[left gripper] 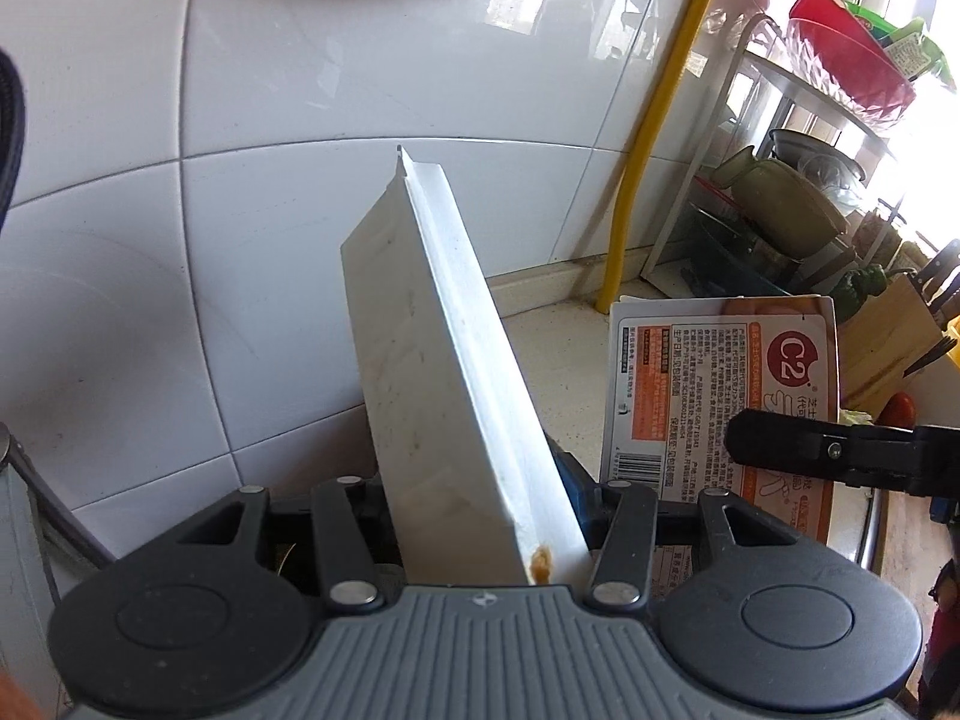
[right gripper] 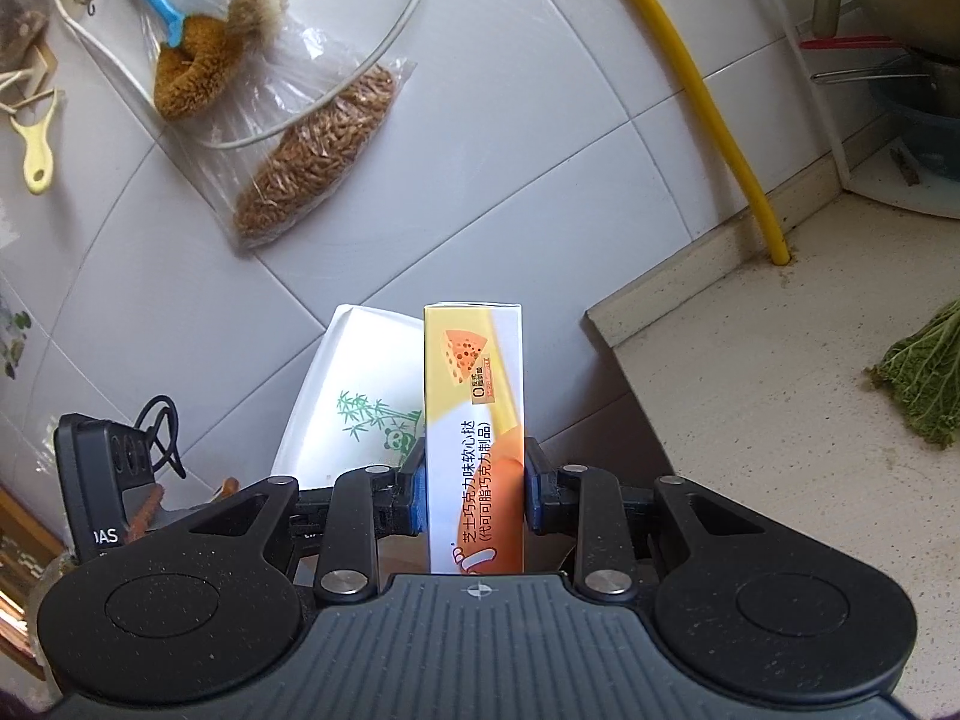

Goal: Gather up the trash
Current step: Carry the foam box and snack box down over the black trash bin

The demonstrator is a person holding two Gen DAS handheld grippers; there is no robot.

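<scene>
My left gripper [left gripper: 480, 504] is shut on a white foam tray [left gripper: 432, 348] with a brown stain at its near corner; it holds the tray on edge, pointing at the tiled wall. The same tray, printed with a green bamboo and panda, shows in the right wrist view [right gripper: 354, 396]. My right gripper [right gripper: 474, 498] is shut on a yellow and orange snack box [right gripper: 474, 420] and holds it upright just right of the tray. The box's back [left gripper: 708, 396] and the right gripper's black finger [left gripper: 798, 450] show in the left wrist view.
A speckled counter [right gripper: 780, 396] lies right, with a cabbage leaf [right gripper: 924, 384] on it. A yellow pipe [right gripper: 708, 96] runs down the wall. A bag of grain [right gripper: 312, 150] and brushes hang on the tiles. A dish rack [left gripper: 798, 180] and knife block [left gripper: 888, 348] stand far right.
</scene>
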